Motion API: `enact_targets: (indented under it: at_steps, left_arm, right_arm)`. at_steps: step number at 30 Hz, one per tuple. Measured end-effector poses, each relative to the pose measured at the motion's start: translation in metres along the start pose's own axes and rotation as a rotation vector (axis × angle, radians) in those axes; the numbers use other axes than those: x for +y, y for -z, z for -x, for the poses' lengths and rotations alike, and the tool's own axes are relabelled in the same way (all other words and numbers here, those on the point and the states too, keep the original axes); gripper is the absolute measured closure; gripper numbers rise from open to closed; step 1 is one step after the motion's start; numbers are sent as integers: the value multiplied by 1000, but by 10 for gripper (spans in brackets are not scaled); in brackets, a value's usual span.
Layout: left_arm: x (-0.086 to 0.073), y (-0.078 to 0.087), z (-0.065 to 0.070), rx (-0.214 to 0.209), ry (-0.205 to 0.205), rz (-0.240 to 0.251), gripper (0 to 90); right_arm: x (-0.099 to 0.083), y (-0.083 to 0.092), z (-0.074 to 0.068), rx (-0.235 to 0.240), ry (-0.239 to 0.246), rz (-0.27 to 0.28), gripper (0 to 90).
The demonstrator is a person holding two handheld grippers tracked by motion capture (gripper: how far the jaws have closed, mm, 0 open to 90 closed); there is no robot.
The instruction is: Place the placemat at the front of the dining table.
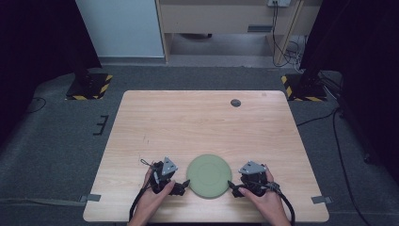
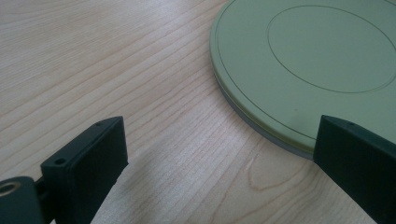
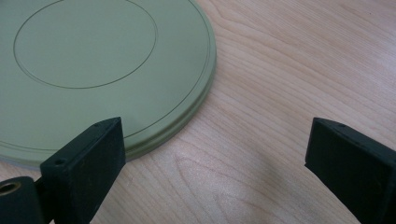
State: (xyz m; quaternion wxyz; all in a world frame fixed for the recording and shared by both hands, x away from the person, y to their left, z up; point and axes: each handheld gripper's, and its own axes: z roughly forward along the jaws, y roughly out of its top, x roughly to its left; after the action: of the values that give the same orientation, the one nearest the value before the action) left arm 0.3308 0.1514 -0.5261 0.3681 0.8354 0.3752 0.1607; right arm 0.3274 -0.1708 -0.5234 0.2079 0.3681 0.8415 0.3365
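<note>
A flat round pale-green plastic disc (image 1: 208,175) lies near the front edge of the light wooden tabletop (image 1: 197,122); the left tool (image 1: 184,184) and right tool (image 1: 231,186) flank it, jaws apart, clamping nothing; grey carpet (image 1: 51,141) and dark curtains (image 1: 33,37) surround.

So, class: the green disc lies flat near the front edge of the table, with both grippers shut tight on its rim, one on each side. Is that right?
Not quite. The green disc does lie flat near the front edge of the table, one gripper on each side, but the left gripper and right gripper are open. Both gripper views show the jaws spread wide, gripping nothing.
</note>
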Motion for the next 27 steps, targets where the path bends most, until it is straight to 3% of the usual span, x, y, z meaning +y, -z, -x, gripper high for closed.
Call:
enact_targets:
  at_steps: [27]
  left_arm:
    - [4,-6,-4,23,12,-9,1]
  right_arm:
    - [4,-5,5,-3,-38,-13,19]
